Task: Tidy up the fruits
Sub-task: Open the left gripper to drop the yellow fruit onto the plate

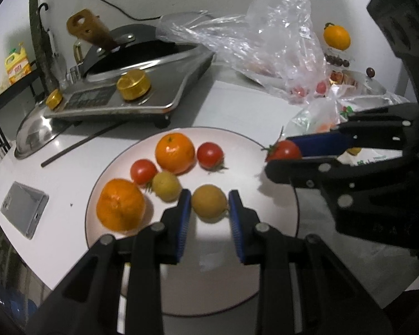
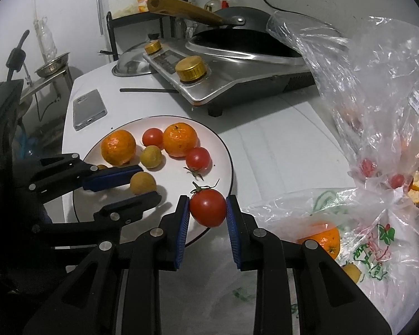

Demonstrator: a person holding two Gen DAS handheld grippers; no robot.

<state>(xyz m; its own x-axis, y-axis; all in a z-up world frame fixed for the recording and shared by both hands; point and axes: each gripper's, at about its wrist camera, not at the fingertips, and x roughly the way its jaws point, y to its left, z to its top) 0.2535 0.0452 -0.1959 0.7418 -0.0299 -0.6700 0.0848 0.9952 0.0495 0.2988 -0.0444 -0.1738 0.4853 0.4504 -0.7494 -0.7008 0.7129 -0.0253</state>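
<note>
Fruits [image 1: 175, 153] on plate [image 1: 245, 145] — cooker [image 1: 142, 95] behind, phone [image 1: 23, 212] left.

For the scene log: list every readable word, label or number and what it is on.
None can be read.
Yellow oil jug: red label, too blurred.
Printed plastic bag: red and green print, illegible.
Clear bag: white sticker, too small.
Cooker panel: markings blurred.
</note>
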